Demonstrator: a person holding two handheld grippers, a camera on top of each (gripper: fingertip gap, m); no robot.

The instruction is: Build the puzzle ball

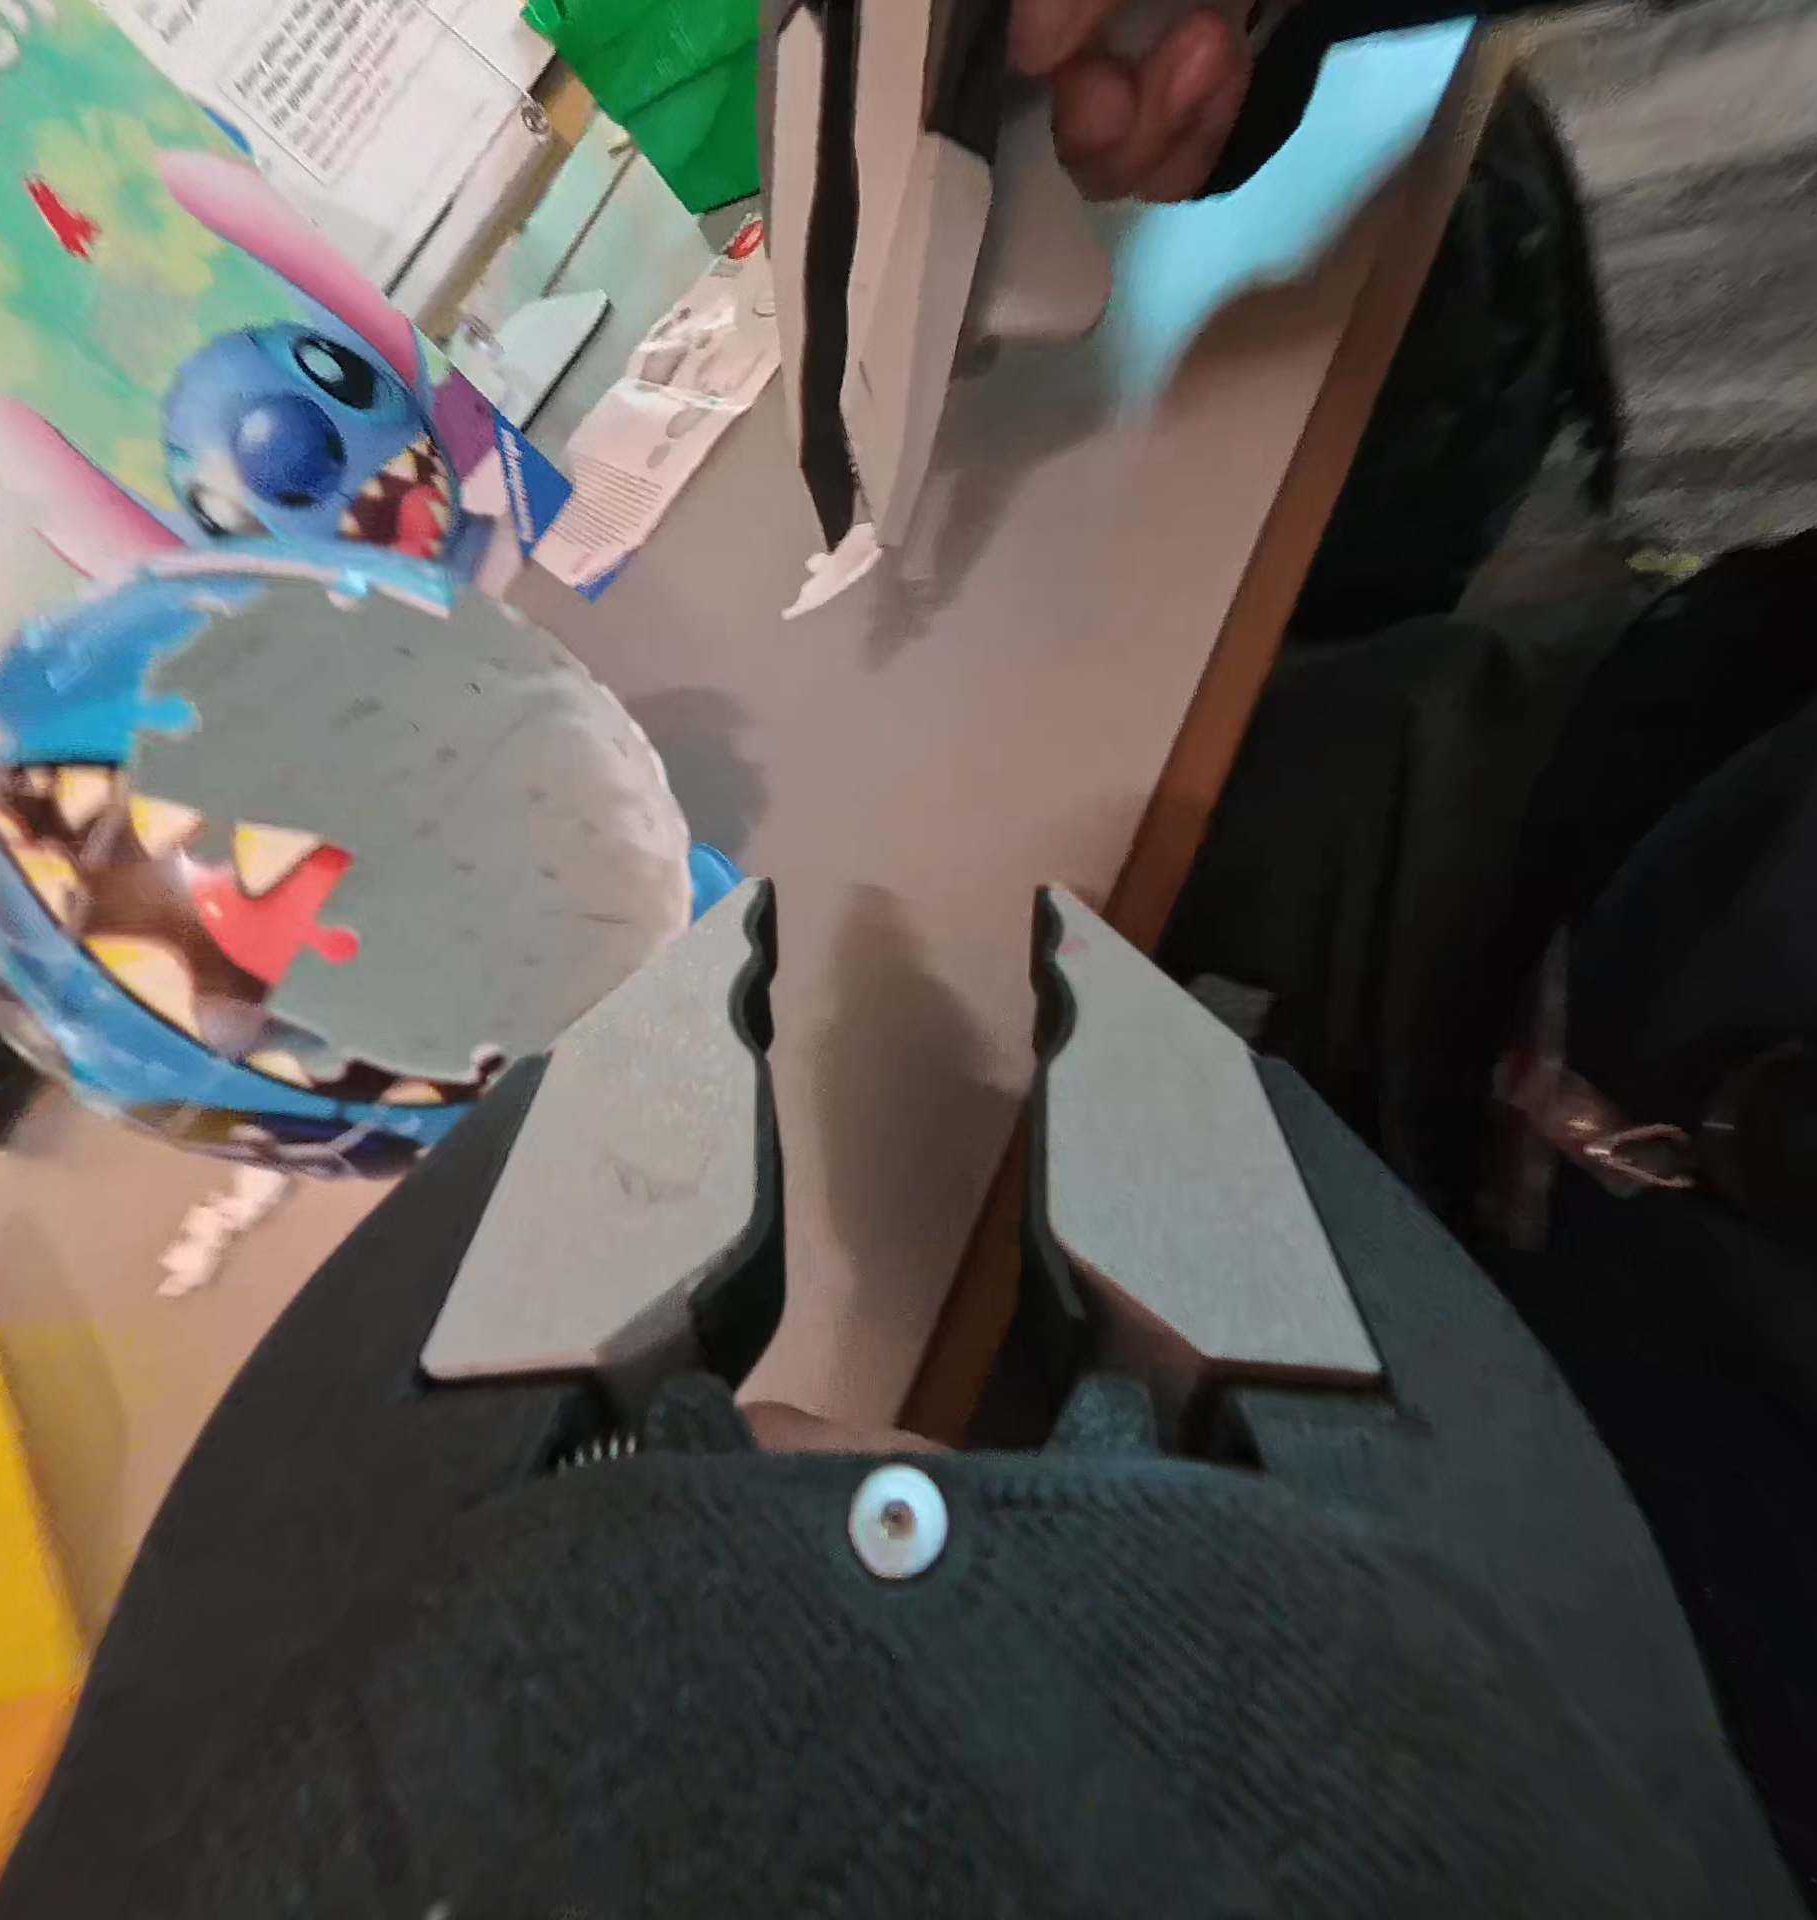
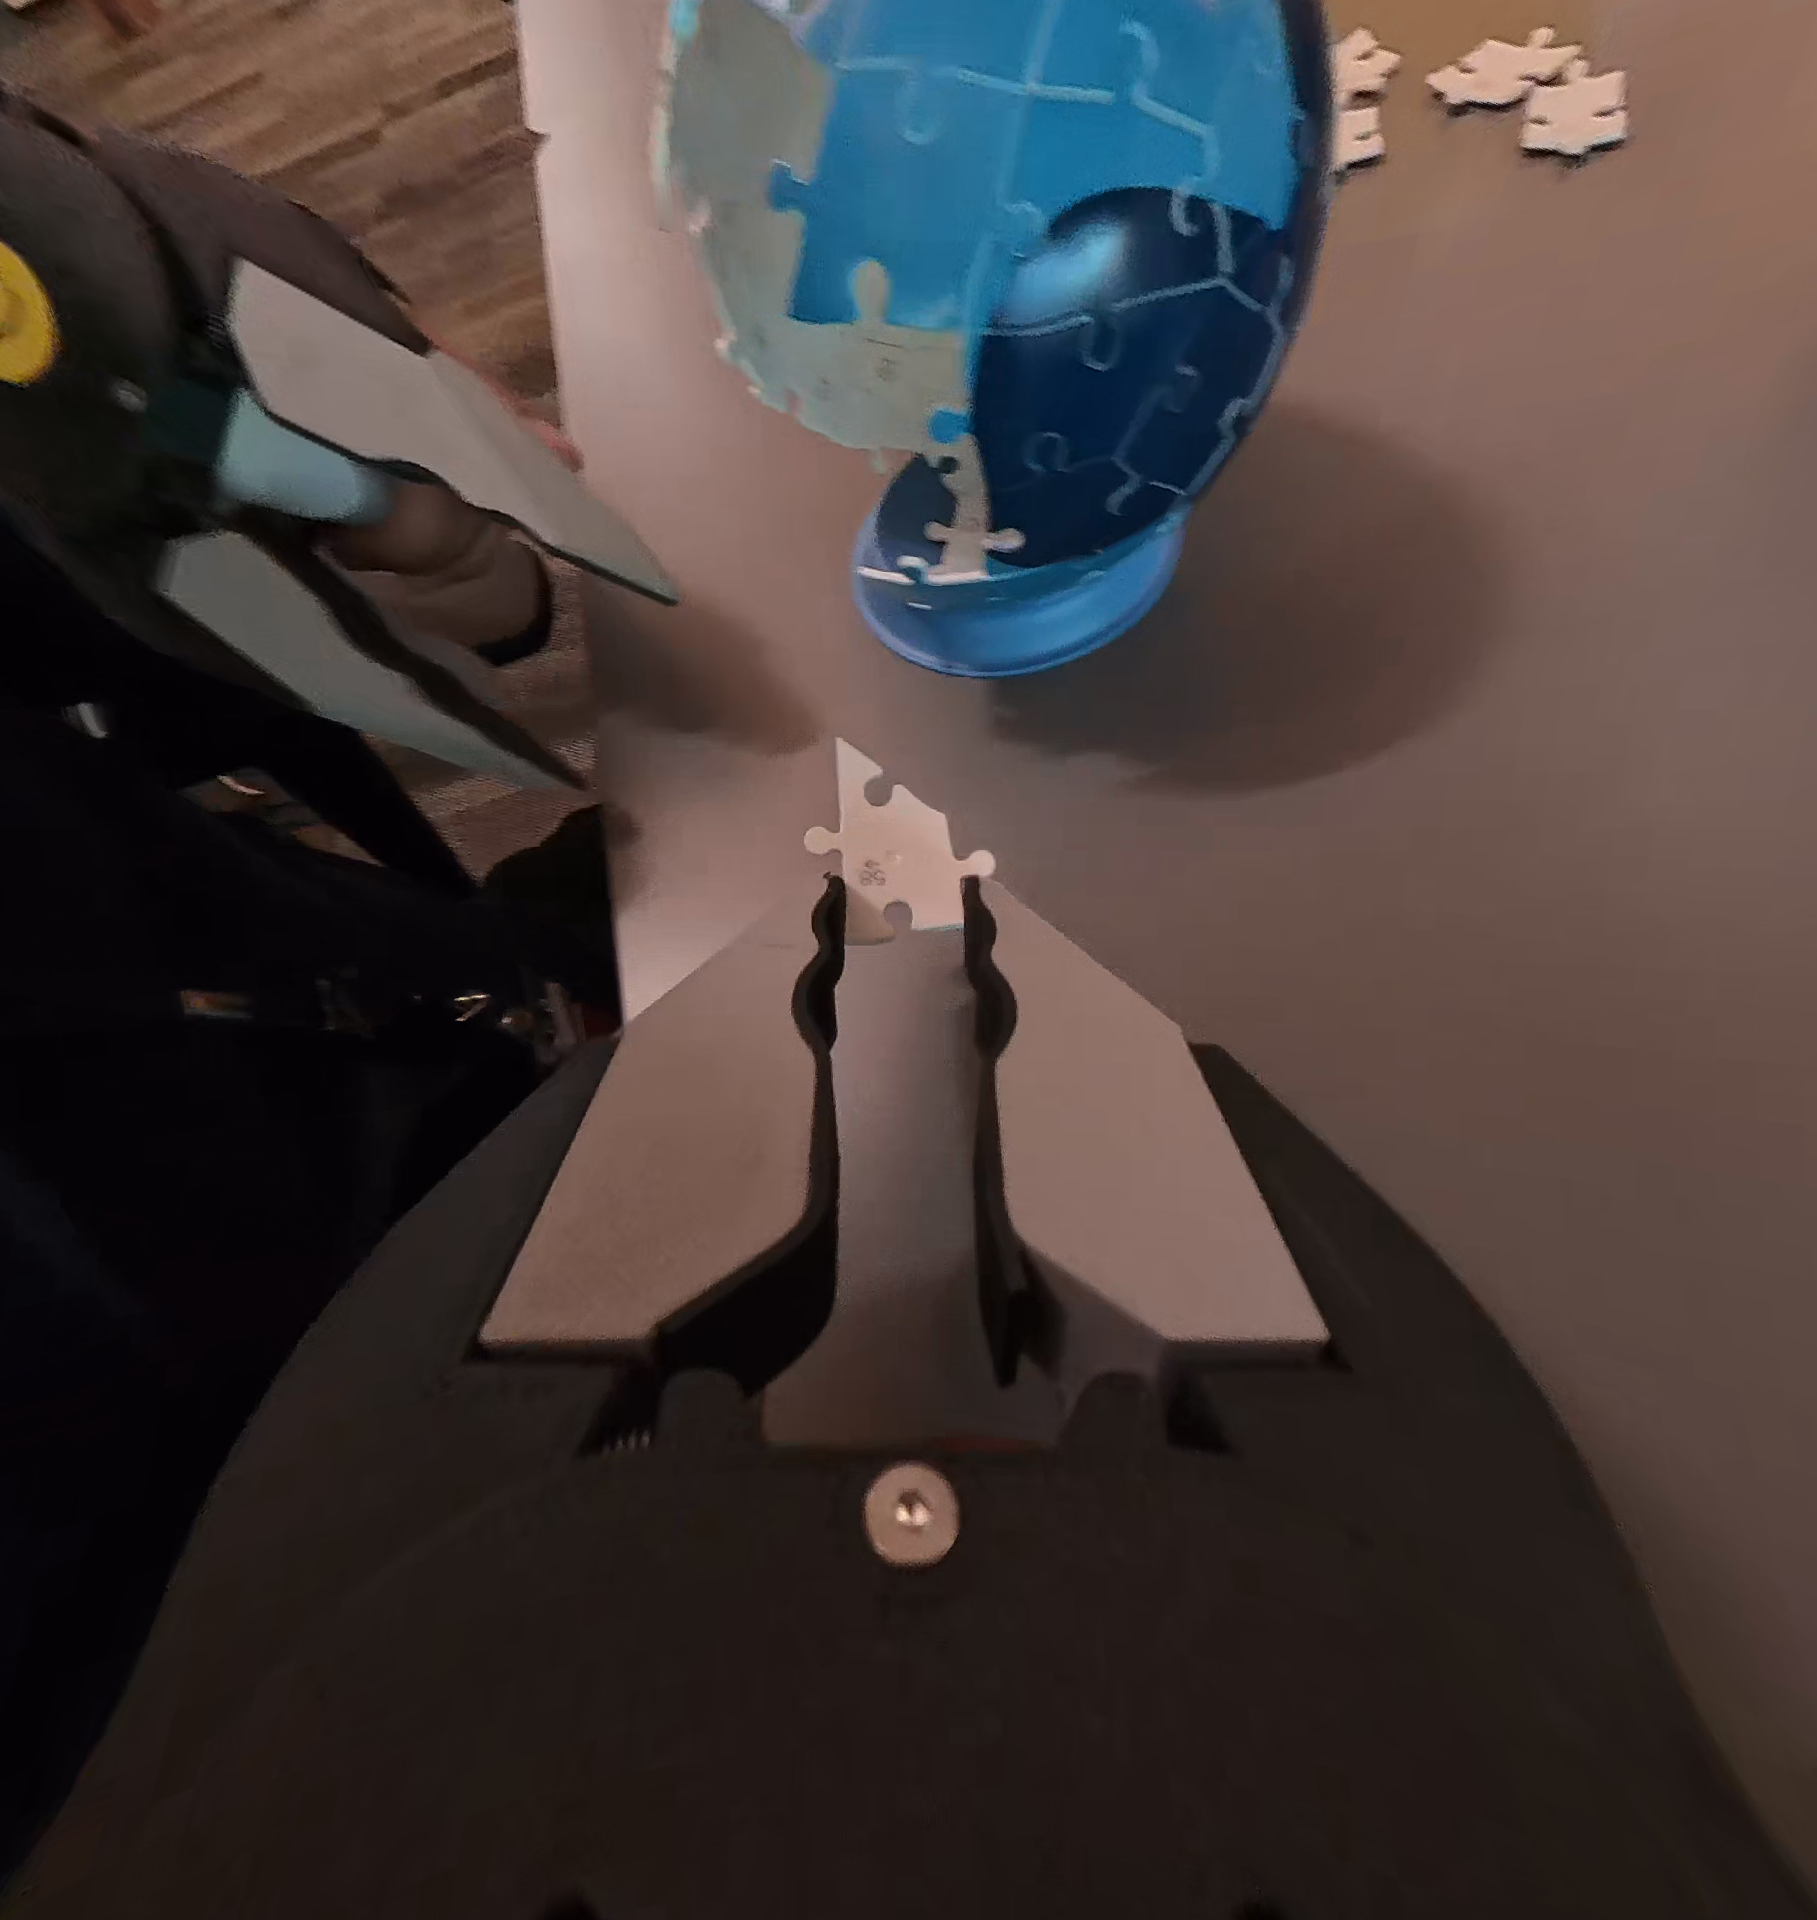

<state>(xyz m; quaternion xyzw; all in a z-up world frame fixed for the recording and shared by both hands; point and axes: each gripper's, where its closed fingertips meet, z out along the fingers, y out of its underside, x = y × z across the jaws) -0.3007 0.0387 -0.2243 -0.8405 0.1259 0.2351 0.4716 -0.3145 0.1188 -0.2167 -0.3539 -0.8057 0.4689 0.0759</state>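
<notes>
The partly built puzzle ball point(image 2: 1029, 260) stands on a blue ring stand point(image 2: 1029, 613) on the grey table; its blue shell has a wide gap showing the pale inside. It also shows at the left of the left wrist view point(image 1: 291, 831). My right gripper point(image 2: 899, 883) is shut on a white puzzle piece point(image 2: 893, 842), blank side up, held above the table short of the ball. That gripper with the piece point(image 1: 831, 577) shows in the left wrist view point(image 1: 862, 499). My left gripper point(image 1: 904, 935) is open and empty near the table edge, right of the ball; it also shows in the right wrist view point(image 2: 613, 675).
Several loose white pieces point(image 2: 1527, 94) lie beyond the ball, and another point(image 1: 223, 1231) lies by its base. The puzzle box point(image 1: 208, 343) and a leaflet point(image 1: 665, 416) lie at the far left. A yellow object point(image 1: 0, 1558) is at lower left. The table's wooden edge point(image 1: 1247, 665) runs along the right.
</notes>
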